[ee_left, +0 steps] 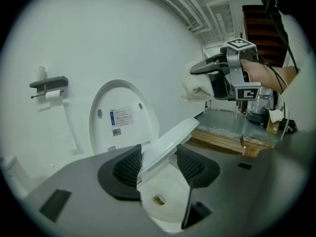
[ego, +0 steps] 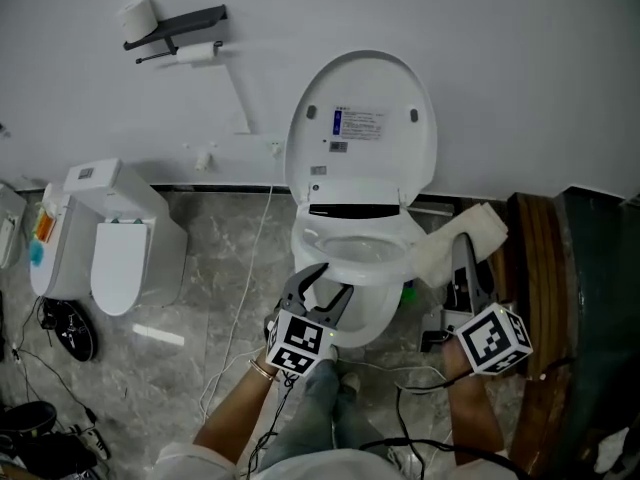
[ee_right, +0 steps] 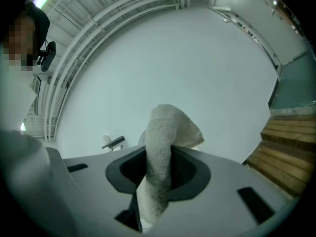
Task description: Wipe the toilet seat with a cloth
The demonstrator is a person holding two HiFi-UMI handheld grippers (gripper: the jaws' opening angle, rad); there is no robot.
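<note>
**A:** What is the biggest thing in front of the grippers?

**B:** The white wall (ego: pixel 520 58), which both of them face. Below them lies the grey marble floor (ego: pixel 220 268).

**A:** And the toilet?

**B:** It is straight ahead of the left gripper (ee_left: pixel 159 163). Its lid (ego: pixel 362 118) stands upright against the wall, beyond the gripper's tips. The bowl (ee_left: pixel 159 196) lies open just under those tips.

**A:** Where is the toilet seat?

**B:** The toilet seat (ee_left: pixel 165 141) runs between the left gripper's jaws. It is tilted up off the bowl and rises away from the gripper. The jaws are closed to the seat's thickness, with a ribbed pad on either face.

**A:** What about the right gripper?

**B:** The right gripper (ee_right: pixel 165 164) is held up to the right of the toilet, well apart from the left one. Its jaws are pinched on a white cloth (ego: pixel 468 230). A fold of the cloth stands up past the tips and the rest hangs down between the jaws. The cloth is off to the seat's right and not on it.

**A:** Anything smaller?

**B:** A white boxy unit (ego: pixel 110 238) sits on the floor, left of the left gripper. Wooden steps (ee_right: pixel 286 152) lie to the right of the right gripper. The smallest thing is a toilet-roll holder (ego: pixel 175 28) on the wall, far up and left of the left gripper.
</note>
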